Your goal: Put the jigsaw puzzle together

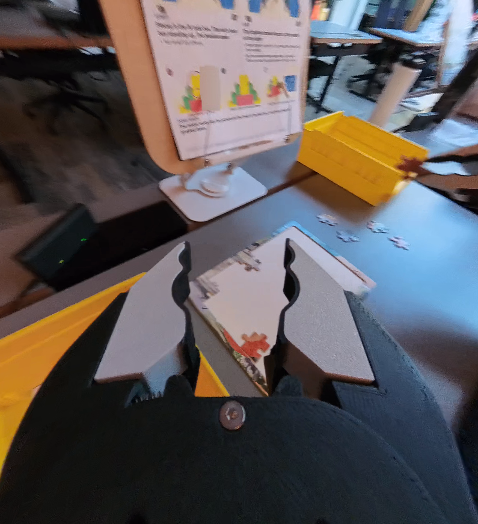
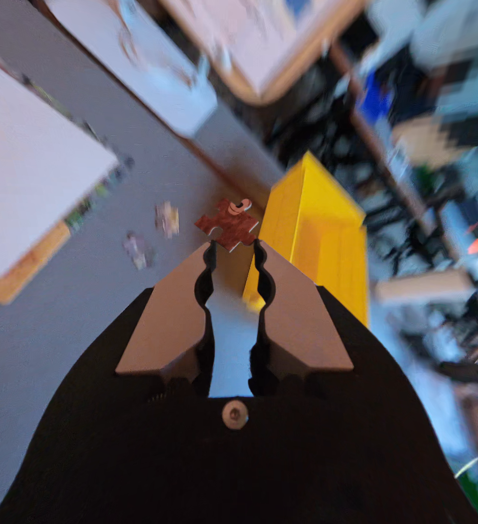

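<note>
Your right hand-held gripper [image 2: 233, 243] pinches one brown puzzle piece [image 2: 229, 222] at its fingertips, lifted above the counter [image 2: 47, 354]. Your left hand-held gripper [image 1: 237, 249] hangs wide apart and empty over the white puzzle board [image 1: 243, 295], where one red piece [image 1: 256, 344] lies. Four loose pieces [image 1: 347, 236] lie on the counter to its right; the right view, blurred, shows only two. Two yellow bins show in the left view, one [image 1: 356, 154] beyond those pieces, another [image 1: 33, 354] at its left. Only that view shows the instruction stand [image 1: 226, 85] ahead. Cluttered desks fill the room behind.
</note>
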